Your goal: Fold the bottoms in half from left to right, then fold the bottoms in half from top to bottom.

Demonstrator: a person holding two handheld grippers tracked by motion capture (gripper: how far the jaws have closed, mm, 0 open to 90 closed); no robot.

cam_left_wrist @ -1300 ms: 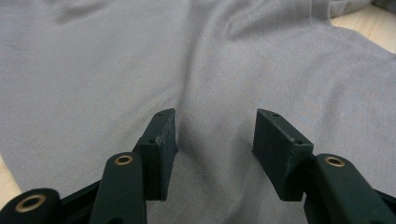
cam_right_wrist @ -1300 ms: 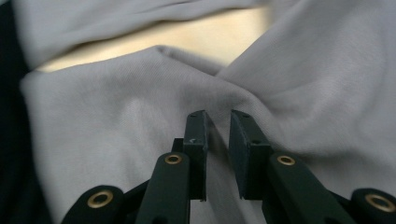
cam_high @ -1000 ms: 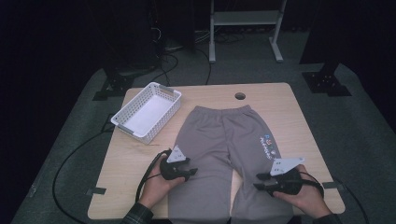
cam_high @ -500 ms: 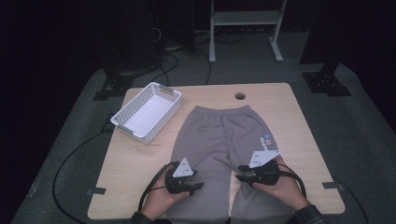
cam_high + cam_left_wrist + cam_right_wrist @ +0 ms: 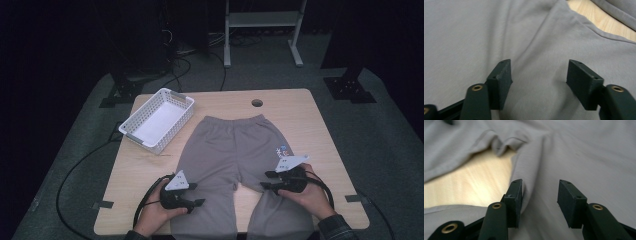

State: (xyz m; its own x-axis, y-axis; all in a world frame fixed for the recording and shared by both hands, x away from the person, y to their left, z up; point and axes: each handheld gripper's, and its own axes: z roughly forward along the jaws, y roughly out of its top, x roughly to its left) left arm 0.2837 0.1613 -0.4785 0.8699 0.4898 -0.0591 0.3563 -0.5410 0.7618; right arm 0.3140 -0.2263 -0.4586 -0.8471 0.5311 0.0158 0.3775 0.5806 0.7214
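Soft grey knit trousers (image 5: 232, 155) lie flat on the wooden worktop (image 5: 310, 120). Left claw (image 5: 196, 195) and right claw (image 5: 267, 180) have just been opening, each standing wide with fabric between the jaws, ungripped.

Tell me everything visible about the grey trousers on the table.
The grey trousers are soft knit, like sweatpants, and lie flat on the wooden table, waistband at the far side, legs running toward the person and past the near edge. A small coloured print sits near the right hip. Bare wood shows between the legs. The left gripper rests over the left leg and the right gripper over the right leg, jaws apart with fabric between them, just opened wider. The white basket stands apart.
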